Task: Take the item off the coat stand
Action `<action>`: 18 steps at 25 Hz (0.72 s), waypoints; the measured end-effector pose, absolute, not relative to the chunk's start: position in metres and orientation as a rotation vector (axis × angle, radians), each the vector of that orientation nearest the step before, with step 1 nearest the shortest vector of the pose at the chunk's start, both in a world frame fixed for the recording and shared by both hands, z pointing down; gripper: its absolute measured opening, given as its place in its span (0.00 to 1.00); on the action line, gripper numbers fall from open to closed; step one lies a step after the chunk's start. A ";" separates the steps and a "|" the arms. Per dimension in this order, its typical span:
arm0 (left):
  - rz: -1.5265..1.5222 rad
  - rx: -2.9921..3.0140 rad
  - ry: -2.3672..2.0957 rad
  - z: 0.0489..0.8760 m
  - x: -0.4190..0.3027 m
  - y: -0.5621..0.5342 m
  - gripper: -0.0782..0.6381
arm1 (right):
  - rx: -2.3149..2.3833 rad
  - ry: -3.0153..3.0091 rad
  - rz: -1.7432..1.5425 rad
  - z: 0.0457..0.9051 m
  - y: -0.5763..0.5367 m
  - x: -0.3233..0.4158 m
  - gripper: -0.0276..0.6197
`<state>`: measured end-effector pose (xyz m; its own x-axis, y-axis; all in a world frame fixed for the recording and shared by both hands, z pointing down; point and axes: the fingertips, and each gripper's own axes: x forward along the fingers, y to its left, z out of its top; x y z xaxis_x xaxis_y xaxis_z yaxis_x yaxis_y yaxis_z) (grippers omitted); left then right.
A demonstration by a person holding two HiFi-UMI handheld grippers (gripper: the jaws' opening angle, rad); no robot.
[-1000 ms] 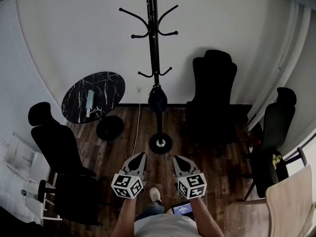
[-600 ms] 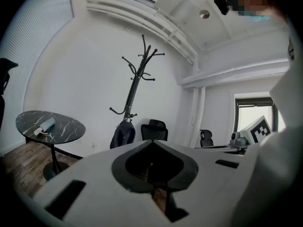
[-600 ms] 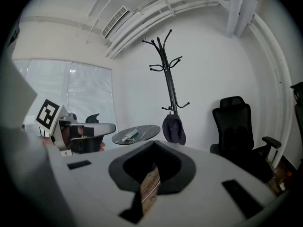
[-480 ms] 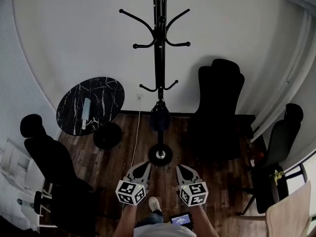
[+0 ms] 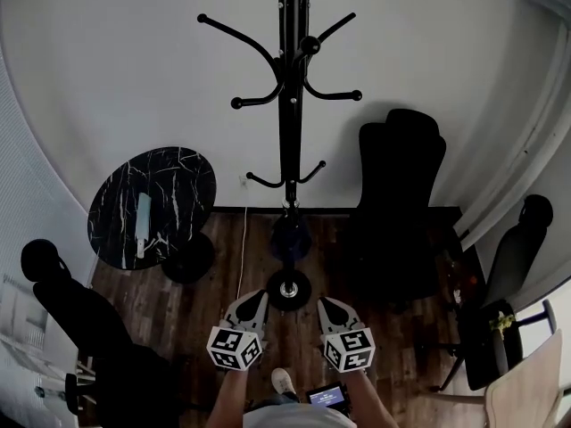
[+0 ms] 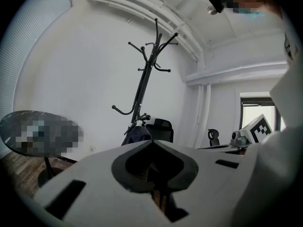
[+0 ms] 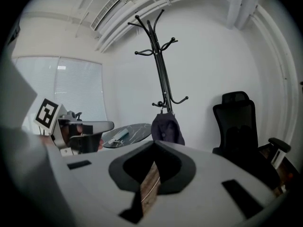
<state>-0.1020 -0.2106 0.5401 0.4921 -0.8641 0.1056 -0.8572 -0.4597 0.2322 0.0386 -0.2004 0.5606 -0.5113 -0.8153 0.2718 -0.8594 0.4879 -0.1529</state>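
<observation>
A tall black coat stand (image 5: 287, 114) rises against the white wall, straight ahead of me. A dark blue bag-like item (image 5: 291, 235) hangs from one of its lowest hooks, just above the round base (image 5: 289, 289). The same stand (image 7: 162, 74) and dark item (image 7: 167, 129) show in the right gripper view, and the item (image 6: 136, 135) peeks over the jaws in the left gripper view. My left gripper (image 5: 252, 298) and right gripper (image 5: 330, 306) are side by side low in the head view, short of the stand's base. Both are shut and empty.
A round black marble table (image 5: 150, 206) with a pale flat object (image 5: 143, 224) on it stands left of the stand. A tall black office chair (image 5: 401, 194) is on the right, other black chairs (image 5: 80, 319) at far left and far right (image 5: 517, 266). Dark wood floor (image 5: 223, 283) lies below.
The view has tilted up and closer to the coat stand, so more of its upper hooks show. Both grippers have kept their places side by side and stayed shut.
</observation>
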 end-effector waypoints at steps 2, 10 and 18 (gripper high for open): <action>-0.049 2.493 -1.449 0.540 -0.103 -0.221 0.14 | 1.463 -2.558 0.406 0.563 -0.210 0.035 0.06; -0.065 2.512 -1.406 0.544 -0.112 -0.246 0.14 | 1.497 -2.556 0.365 0.564 -0.227 0.020 0.06; -0.031 2.519 -1.405 0.543 -0.111 -0.250 0.14 | 1.528 -2.543 0.349 0.563 -0.227 0.027 0.06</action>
<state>-0.1107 -0.2503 0.5433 0.5331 -0.8395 0.1051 -0.8340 -0.5006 0.2321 0.0273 -0.2272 0.5633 -0.4678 -0.8479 0.2494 -0.8837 0.4525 -0.1192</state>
